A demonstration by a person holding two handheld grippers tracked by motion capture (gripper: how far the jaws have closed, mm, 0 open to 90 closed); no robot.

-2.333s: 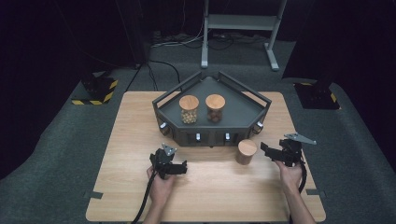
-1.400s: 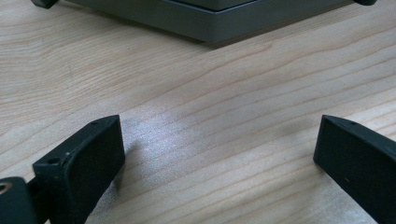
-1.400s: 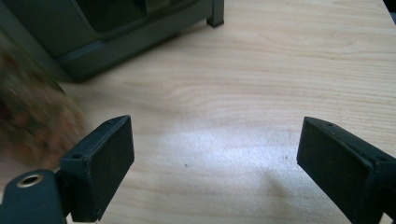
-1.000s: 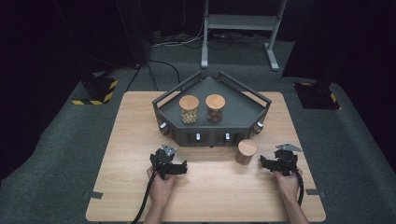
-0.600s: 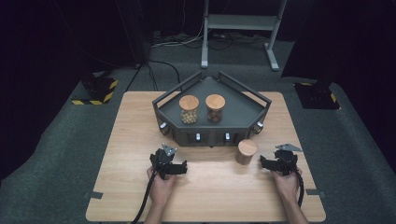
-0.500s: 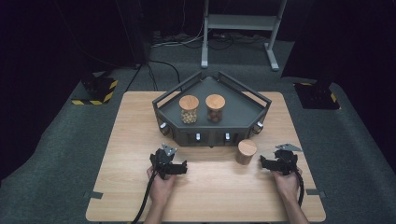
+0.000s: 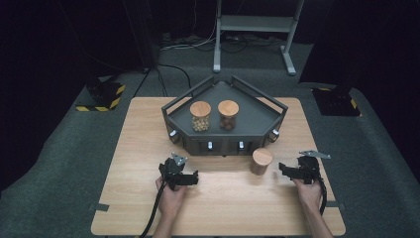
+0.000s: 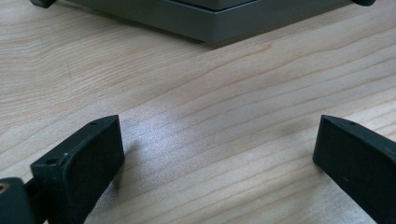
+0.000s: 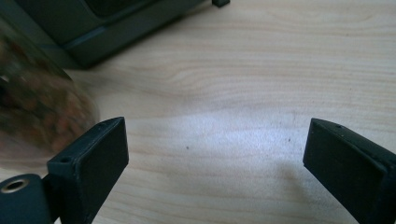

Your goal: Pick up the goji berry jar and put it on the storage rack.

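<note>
The right gripper, jaws wide apart, has come down to the light wooden table just right of the wooden-lidded glass jar, probably preparing a grasp, while the left gripper stays open.

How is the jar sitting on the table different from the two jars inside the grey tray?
The jar on the table stands alone on the wood, in front of the grey tray; the left tray jar and right tray jar stand side by side inside it. The table jar is closest to the right tool; the tray jars are farther back. The left tray jar holds pale bits, the right one darker bits. All three stand upright with round wooden lids.
</note>
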